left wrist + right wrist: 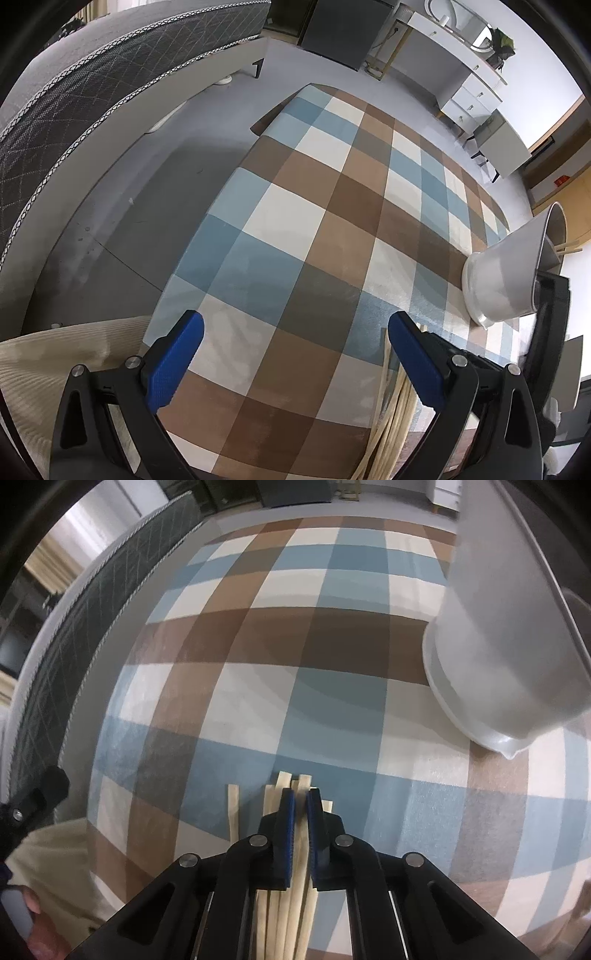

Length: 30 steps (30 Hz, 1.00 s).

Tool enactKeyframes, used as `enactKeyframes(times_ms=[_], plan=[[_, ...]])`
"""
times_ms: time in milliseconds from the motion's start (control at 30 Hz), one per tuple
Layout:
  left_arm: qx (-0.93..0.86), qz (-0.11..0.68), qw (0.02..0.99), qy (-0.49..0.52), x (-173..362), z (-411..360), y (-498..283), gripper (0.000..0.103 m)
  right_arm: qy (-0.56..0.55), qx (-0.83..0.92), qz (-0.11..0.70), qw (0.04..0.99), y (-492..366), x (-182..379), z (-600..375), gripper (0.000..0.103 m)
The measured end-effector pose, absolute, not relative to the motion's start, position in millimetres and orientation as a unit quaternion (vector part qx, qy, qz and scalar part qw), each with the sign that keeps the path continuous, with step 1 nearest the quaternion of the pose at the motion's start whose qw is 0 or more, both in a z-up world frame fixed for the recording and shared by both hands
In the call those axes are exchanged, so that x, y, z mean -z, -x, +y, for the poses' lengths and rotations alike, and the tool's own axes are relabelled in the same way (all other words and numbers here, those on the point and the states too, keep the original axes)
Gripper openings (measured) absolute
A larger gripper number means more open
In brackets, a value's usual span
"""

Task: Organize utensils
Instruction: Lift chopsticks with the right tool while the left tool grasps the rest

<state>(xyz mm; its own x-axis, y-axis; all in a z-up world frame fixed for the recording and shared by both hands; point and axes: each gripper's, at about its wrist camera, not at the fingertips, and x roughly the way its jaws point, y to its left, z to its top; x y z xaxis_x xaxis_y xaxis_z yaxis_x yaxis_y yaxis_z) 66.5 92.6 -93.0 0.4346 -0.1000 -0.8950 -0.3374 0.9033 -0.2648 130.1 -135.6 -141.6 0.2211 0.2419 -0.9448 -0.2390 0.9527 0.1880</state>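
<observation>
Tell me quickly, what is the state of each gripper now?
Left gripper: open, holding nothing.
Right gripper: closed on one chopstick of the pile.

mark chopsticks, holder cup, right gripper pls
chopsticks (233,812): right wrist view, flat end of the stray stick left of the bundle.
holder cup (491,646): right wrist view, side wall.
right gripper (301,801): right wrist view, midway between the blue fingertips.

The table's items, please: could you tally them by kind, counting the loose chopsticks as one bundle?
Chopstick bundle: 1, with the right gripper closed on it
White holder: 1
Checked cloth: 1
Total: 3
</observation>
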Motion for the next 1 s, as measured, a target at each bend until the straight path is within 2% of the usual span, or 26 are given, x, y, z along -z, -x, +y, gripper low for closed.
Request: enactKeyframes(times_ms=[367, 633, 800, 900, 1000], plan=[[-0.031, 0.571, 0.808, 0.14, 117.9, 49.9, -75.7, 0.097, -0.122, -0.186, 0.522, 0.823, -117.4, 105.4, -199.2, 0.005], [-0.019, 0.593, 0.799, 0.098, 133.6, 17.8, -79.2, 0.097, -0.167, -0.204, 0.445, 0.855, -103.8, 73.0, -228.1, 0.005], [-0.018, 0.603, 0.795, 0.067, 138.7, 0.6, -81.3, 0.09, -0.179, -0.209, 0.41, 0.87, -102.6, 60.0, -239.0, 0.005], [-0.043, 0.612, 0.789, 0.022, 144.1, -6.1, -82.0, 0.08, -0.188, -0.209, 0.399, 0.872, -101.0, 54.4, -243.4, 0.005], [-0.047, 0.615, 0.787, 0.031, 146.8, -3.7, -81.2, 0.079, -0.188, -0.211, 0.387, 0.878, -97.7, 48.0, -248.3, 0.005]])
